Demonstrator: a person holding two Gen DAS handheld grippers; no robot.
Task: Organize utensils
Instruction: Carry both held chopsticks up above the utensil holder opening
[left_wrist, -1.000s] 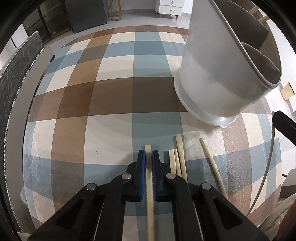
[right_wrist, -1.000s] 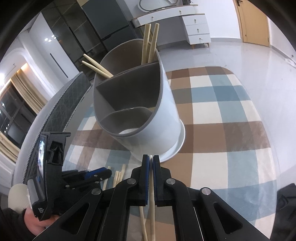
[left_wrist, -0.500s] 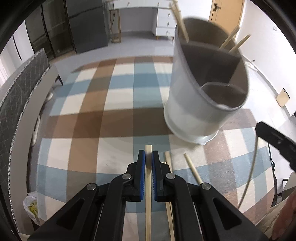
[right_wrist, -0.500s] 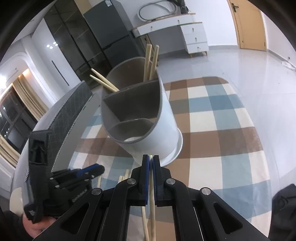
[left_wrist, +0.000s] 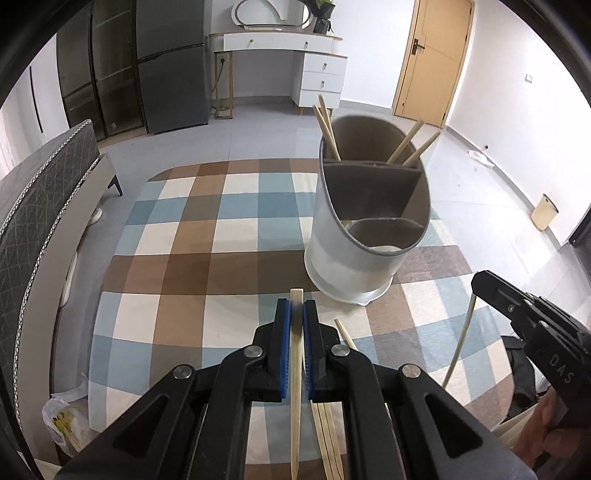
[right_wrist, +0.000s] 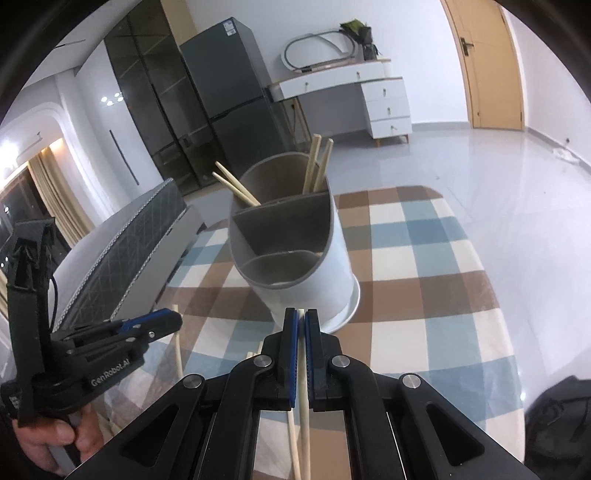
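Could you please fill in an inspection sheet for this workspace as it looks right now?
Surface: checked blue, brown and white tablecloth on a rounded table.
Job's things: grey three-compartment utensil holder upright, four wooden chopsticks in its rear compartment; loose chopsticks lying on the cloth.
Clutter: plastic bag on the floor.
Grippers: left gripper shut on a wooden chopstick; right gripper shut on a pale chopstick.
Cables: nothing seen.
Surroundings: dark fridge, white dresser, wooden door.
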